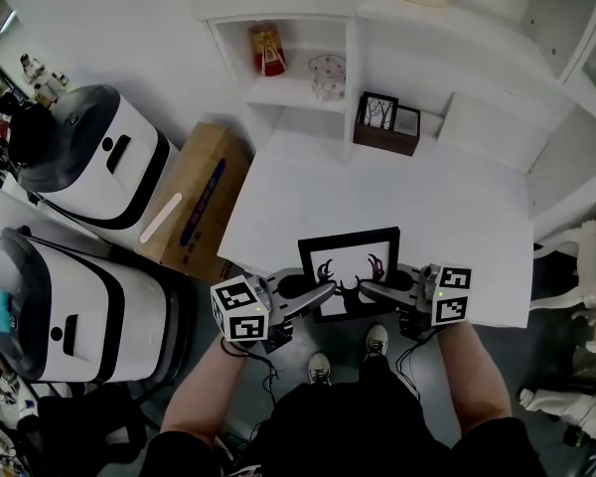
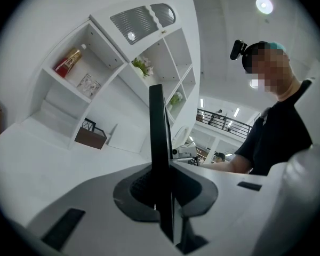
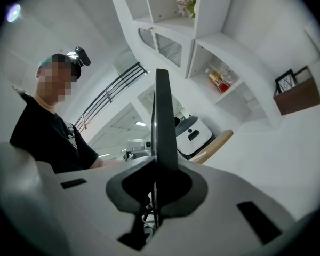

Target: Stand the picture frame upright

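A black picture frame [image 1: 350, 254] with a dark antler-like drawing is held over the near edge of the white table [image 1: 447, 217]. My left gripper [image 1: 323, 288] is shut on its left lower edge and my right gripper [image 1: 370, 288] on its right lower edge, the two facing each other. In the left gripper view the picture frame [image 2: 159, 137] rises edge-on as a thin dark bar between the dark pads of the left gripper [image 2: 162, 196]. The right gripper view shows the same: the picture frame [image 3: 162, 121] stands edge-on, clamped in the right gripper [image 3: 160, 188].
A brown box [image 1: 387, 127] holding small framed pictures sits at the table's back. The shelf behind carries a red bottle [image 1: 268, 50] and a glass piece [image 1: 328, 76]. A cardboard box [image 1: 194, 202] and two white machines [image 1: 104, 157] stand on the left, with a white chair [image 1: 586, 256] on the right.
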Demonstrator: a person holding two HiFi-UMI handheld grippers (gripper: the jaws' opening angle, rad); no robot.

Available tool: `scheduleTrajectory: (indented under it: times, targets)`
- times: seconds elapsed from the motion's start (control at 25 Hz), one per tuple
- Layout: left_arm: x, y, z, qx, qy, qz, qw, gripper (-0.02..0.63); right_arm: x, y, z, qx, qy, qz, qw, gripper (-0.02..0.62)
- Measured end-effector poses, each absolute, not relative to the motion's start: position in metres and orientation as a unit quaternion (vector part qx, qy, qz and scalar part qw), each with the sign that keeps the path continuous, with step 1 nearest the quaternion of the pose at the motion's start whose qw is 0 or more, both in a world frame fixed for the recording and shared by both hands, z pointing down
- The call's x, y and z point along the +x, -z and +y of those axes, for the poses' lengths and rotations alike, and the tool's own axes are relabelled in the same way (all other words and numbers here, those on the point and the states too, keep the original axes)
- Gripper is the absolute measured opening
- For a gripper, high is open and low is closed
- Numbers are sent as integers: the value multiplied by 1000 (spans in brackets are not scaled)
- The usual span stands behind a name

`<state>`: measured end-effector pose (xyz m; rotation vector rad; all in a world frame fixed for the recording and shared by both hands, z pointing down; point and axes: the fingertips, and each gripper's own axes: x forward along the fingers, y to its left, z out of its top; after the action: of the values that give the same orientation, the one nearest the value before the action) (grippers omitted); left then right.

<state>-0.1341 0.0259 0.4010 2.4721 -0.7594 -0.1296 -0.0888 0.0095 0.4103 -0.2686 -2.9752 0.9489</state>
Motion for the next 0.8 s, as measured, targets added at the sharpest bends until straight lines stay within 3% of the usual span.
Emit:
scheduleTrajectory:
  times: [0.28,0.8]
  targets:
    - [-133,-390,28,927,39,-268,258,37,-87,-405,6,-64,-269,-961,22,57]
    - [-149,-386,44,936,23,-250,246,35,-92,-408,22,-22,-223,-972,67,79]
